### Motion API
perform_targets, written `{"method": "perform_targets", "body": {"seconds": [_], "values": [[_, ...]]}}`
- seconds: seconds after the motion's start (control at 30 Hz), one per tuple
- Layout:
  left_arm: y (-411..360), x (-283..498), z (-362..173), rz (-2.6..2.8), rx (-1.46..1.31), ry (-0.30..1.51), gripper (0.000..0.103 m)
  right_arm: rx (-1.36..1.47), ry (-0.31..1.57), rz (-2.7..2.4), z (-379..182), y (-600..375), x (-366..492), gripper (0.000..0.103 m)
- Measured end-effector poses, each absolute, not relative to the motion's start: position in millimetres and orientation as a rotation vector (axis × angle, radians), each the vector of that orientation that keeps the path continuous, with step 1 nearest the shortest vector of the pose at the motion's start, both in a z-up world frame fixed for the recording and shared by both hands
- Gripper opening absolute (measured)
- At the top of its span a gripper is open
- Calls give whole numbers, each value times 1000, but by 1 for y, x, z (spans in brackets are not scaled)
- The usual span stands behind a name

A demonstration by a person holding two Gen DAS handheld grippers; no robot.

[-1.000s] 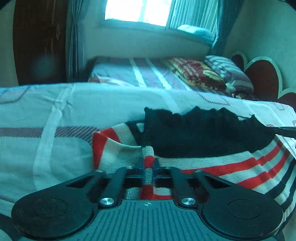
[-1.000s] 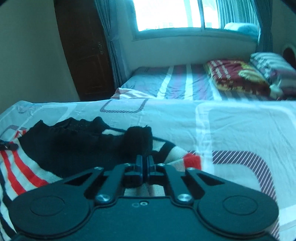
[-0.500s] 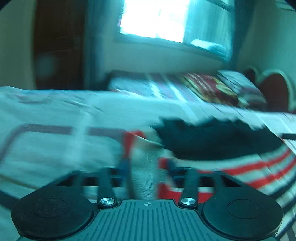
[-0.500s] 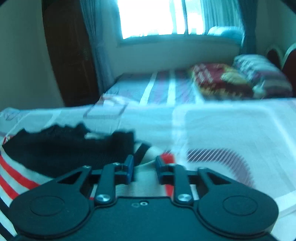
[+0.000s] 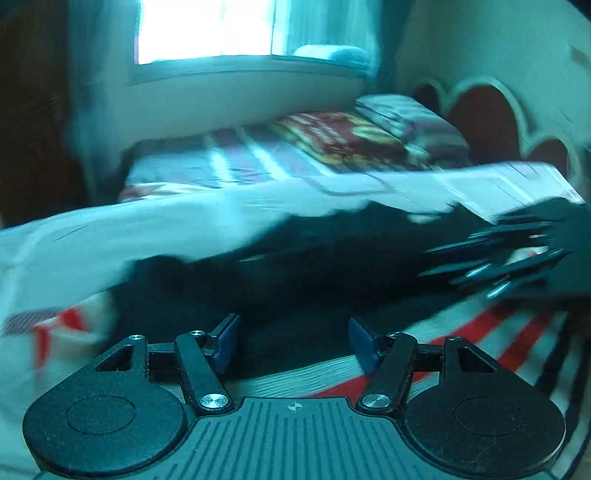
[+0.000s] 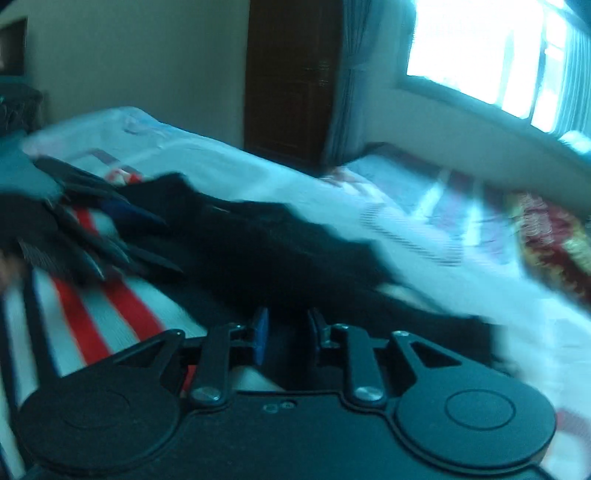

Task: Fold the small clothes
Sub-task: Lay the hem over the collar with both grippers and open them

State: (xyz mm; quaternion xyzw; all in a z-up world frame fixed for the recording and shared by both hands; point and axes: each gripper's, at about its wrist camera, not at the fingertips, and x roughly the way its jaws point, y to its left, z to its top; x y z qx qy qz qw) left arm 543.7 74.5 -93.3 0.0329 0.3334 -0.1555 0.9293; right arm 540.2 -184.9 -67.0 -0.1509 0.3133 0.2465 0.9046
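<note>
Garment (image 5: 317,280) spread just ahead of left hand-held gripper (image 5: 291,343) — jaws apart.

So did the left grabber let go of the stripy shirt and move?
Yes. The left gripper has just opened off the striped shirt; its view swung right, since the window slid left in its view.

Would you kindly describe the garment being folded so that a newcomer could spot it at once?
Start at the near bed with the pale patterned sheet. The striped knitted garment lies on it in front of both grippers, cream with red and dark stripes, its black part spread across the middle. Nothing else on that sheet is striped red or black.
</note>
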Motion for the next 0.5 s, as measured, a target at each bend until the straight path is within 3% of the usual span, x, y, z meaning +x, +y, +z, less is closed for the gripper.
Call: {"method": "perform_targets", "body": {"seconds": [0.1, 0.2, 0.27, 0.37, 0.5], "values": [[112, 534, -94, -309, 26, 652, 57, -227, 672, 334, -71, -258, 548, 15], [106, 532, -93, -300, 73, 642, 57, -132, 663, 365, -67, -285, 546, 15], [97, 529, -85, -274, 80, 633, 57, -122, 632, 329, -52, -278, 537, 24], [78, 501, -66, -338, 76, 558, 84, -139, 574, 446, -34, -249, 506, 26], [31, 482, -65, -450, 137, 583, 84, -227, 635, 624, -43, -189, 483, 25]]}}
